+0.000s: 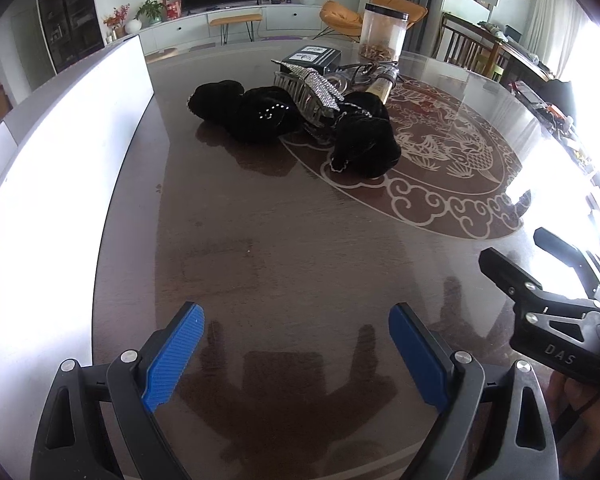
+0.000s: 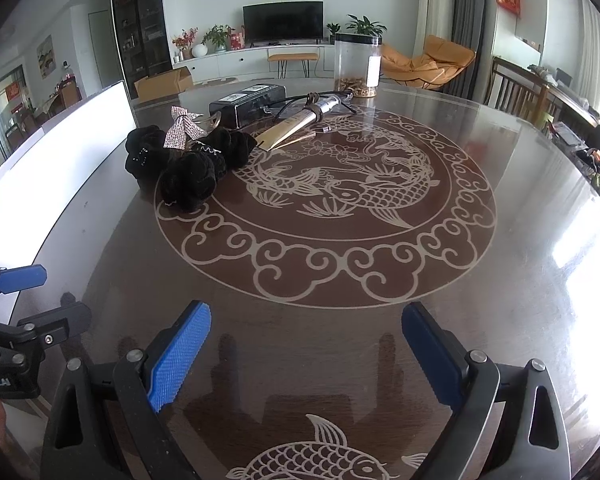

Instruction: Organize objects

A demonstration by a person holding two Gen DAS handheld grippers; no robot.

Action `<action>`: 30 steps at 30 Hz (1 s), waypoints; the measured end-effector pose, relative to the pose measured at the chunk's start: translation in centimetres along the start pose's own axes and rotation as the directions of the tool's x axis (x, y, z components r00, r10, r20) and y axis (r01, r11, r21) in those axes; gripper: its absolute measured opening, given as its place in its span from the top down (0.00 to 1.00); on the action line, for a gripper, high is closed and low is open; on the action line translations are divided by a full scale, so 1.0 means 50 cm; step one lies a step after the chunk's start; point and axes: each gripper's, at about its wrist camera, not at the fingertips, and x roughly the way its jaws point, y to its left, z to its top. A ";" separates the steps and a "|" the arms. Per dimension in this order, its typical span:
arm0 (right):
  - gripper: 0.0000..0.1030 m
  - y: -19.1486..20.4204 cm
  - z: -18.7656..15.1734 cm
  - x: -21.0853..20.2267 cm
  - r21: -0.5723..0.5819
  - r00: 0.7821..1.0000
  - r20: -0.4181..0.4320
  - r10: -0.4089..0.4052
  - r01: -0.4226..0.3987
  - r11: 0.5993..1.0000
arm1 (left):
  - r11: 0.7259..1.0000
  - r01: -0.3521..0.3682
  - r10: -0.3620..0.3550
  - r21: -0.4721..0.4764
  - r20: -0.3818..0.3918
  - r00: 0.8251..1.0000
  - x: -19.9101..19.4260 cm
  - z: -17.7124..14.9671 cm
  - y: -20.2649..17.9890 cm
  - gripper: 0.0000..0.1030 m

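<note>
Both grippers hover low over the dark glossy desk (image 2: pixel 520 280), the left gripper (image 1: pixel 296 354) and right gripper (image 2: pixel 306 354) each with jaws spread wide, holding nothing. At eleven o'clock ahead, black scrunchies (image 2: pixel 192 176) lie heaped beside a rhinestone hair clip (image 2: pixel 182 130), a black box (image 2: pixel 252 102) just behind.

Dark brown glossy round table (image 2: pixel 500 280): pale carp-and-cloud line pattern. Fluffy black fabric scrunchies (image 2: pixel 188 176): small silver studs. Rhinestone-covered silver bow clip (image 2: pixel 182 128). Textured blue gripper pads (image 2: pixel 180 360) on black frames.
</note>
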 end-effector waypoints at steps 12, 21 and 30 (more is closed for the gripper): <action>0.06 -0.027 -0.001 0.007 0.077 0.999 -0.013 0.031 -0.030 0.997 | 1.000 -0.019 0.019 0.011 0.005 1.000 0.024 -0.006 0.012 0.08; 0.06 -0.032 -0.001 0.020 0.104 0.998 -0.035 0.045 -0.041 0.994 | 0.999 -0.032 0.031 0.030 0.040 0.999 0.041 -0.002 0.009 0.00; 0.06 -0.003 0.059 0.025 0.113 0.978 -0.039 0.203 -0.198 0.974 | 0.999 -0.033 0.031 0.027 0.080 0.996 0.044 -0.007 0.006 0.00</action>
